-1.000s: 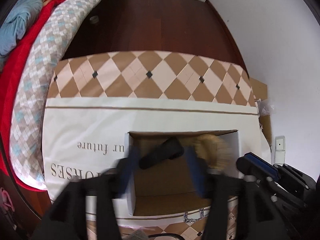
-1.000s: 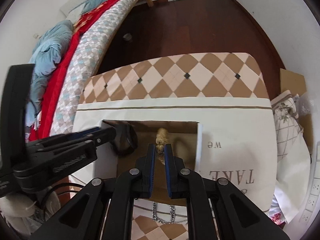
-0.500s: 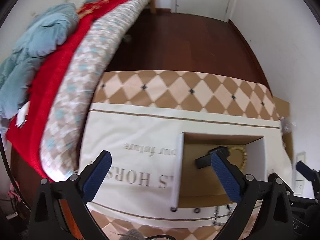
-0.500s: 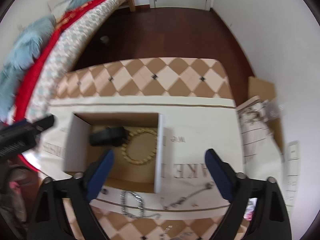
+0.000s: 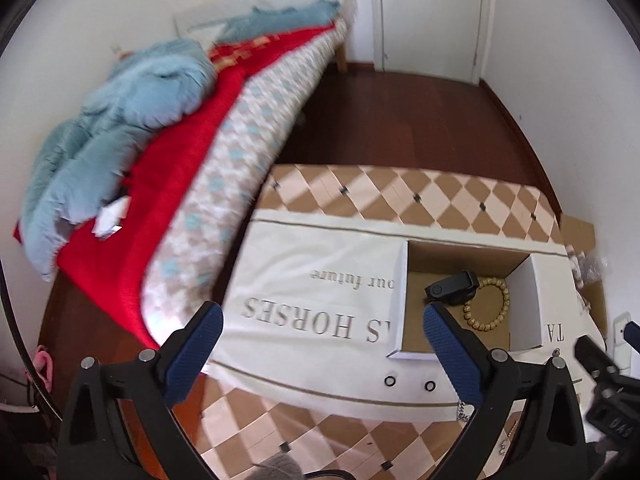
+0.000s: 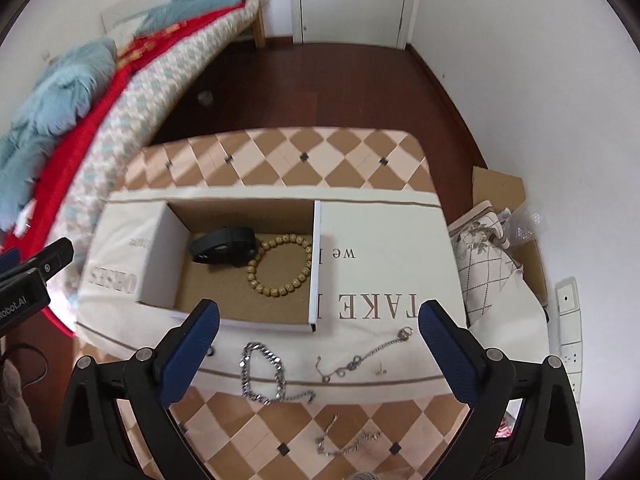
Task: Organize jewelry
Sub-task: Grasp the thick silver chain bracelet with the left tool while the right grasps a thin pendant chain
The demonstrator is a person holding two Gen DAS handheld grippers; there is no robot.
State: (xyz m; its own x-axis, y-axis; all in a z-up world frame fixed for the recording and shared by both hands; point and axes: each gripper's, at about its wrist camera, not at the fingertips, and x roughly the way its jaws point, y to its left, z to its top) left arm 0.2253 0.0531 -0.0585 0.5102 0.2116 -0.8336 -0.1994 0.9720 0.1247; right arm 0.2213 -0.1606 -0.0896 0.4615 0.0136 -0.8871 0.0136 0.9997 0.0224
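Note:
An open cardboard box sits on a white printed cloth on the checkered table. Inside it lie a black wristband and a wooden bead bracelet; both also show in the left wrist view, wristband and beads. In front of the box lie a thick silver chain, a thin silver chain and another thin chain. My right gripper is open and empty above the chains. My left gripper is open and empty, left of the box.
A bed with red and blue covers runs along the left. Dark wood floor lies beyond the table. Cardboard, patterned fabric and a white power strip sit at the right by the wall.
My right gripper let go of the bead bracelet into the box, opened and drew back upward. My left gripper opened, left the black wristband in the box and pulled back to the left.

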